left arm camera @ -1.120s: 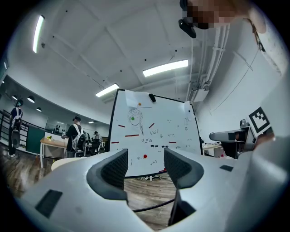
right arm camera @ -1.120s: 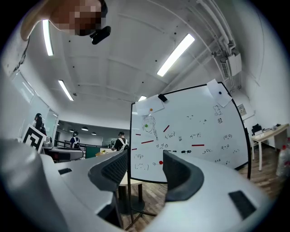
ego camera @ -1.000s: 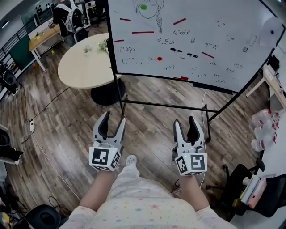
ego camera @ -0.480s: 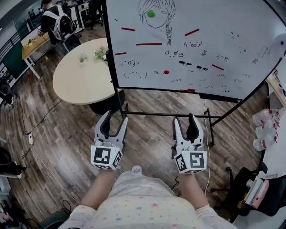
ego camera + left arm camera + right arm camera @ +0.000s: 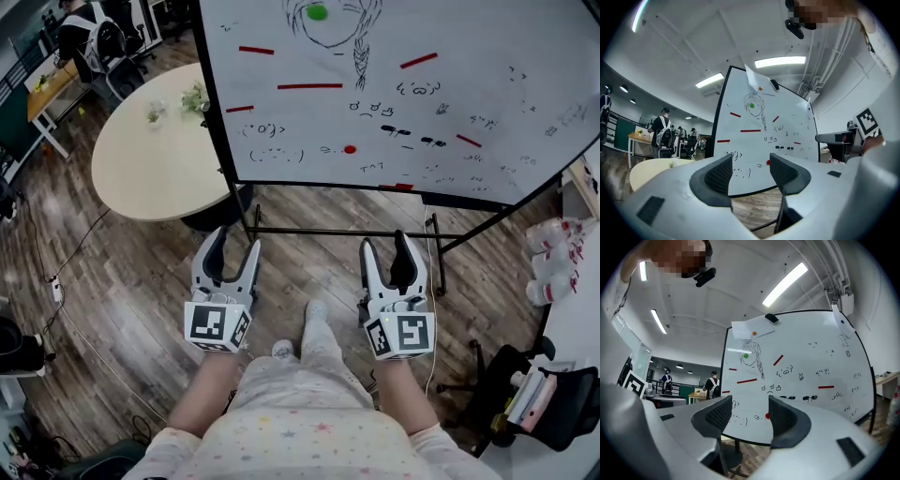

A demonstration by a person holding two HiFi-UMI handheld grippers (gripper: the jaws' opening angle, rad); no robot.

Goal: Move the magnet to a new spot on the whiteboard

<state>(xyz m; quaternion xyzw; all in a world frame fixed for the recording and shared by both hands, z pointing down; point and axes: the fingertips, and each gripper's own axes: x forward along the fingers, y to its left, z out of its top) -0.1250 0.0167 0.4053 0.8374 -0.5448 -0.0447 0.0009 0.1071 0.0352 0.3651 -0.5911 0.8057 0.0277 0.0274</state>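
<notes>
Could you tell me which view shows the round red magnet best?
The head view: the round red magnet sits fully clear on the whiteboard. In both gripper views it is small and partly hidden behind a jaw.

Whiteboard (image 5: 450,84) running off the head view at top and right. Top edge clipping the drawn head around the green magnet (image 5: 317,12). Small black marks across the board showing only as specks, too small to read.

Red magnet (image 5: 350,149): in the left gripper view (image 5: 768,163) it is peeking out beside that gripper's right jaw, part of it covered. The same is happening in the right gripper view (image 5: 767,416).

Round table (image 5: 141,159): right side disappearing behind the board's black frame.

Bottles (image 5: 553,262) at far right being cut by the edge.

Person's hands hiding under the marker cubes; only the forearms are showing.
</notes>
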